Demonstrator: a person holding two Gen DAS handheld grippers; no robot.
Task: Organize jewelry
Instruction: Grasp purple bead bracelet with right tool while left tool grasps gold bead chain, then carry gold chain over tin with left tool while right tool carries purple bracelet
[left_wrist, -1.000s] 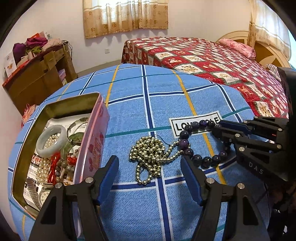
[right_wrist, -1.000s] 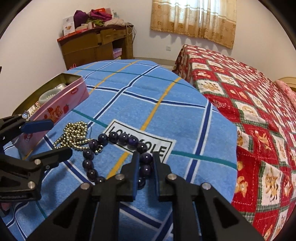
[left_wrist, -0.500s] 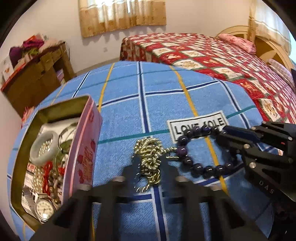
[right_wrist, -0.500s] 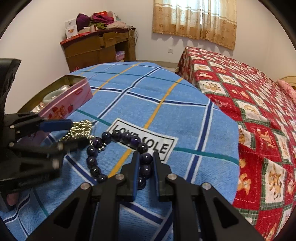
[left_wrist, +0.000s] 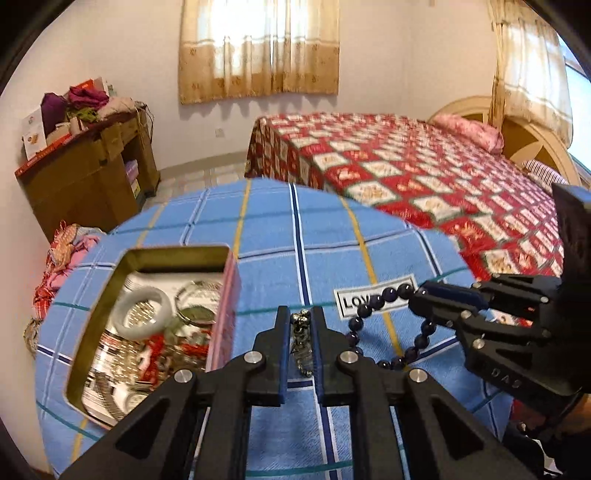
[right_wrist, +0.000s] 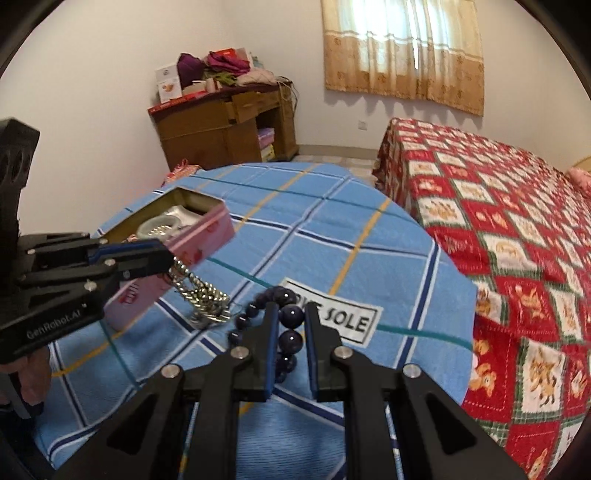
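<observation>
My left gripper (left_wrist: 301, 317) is shut on the gold bead necklace (left_wrist: 303, 343) and holds it raised, its end still trailing on the blue checked cloth; in the right wrist view the necklace (right_wrist: 203, 295) hangs from that gripper (right_wrist: 168, 258). My right gripper (right_wrist: 288, 314) is shut on the dark purple bead bracelet (right_wrist: 290, 338), which also shows in the left wrist view (left_wrist: 391, 295), lifted off the cloth. The open pink tin (left_wrist: 227, 295) with jewelry inside sits to the left.
The tin (right_wrist: 207, 240) holds a pale jade bangle (left_wrist: 142, 312), pearls, red beads and a watch. A white "LOVE SOLE" label (right_wrist: 351, 321) lies on the cloth. A red quilted bed (left_wrist: 424, 173) stands behind, a wooden desk (left_wrist: 85, 173) at the far left.
My left gripper shut on the gold necklace and lifted it up. My right gripper, shut on the purple bracelet, rose with it off the cloth.
</observation>
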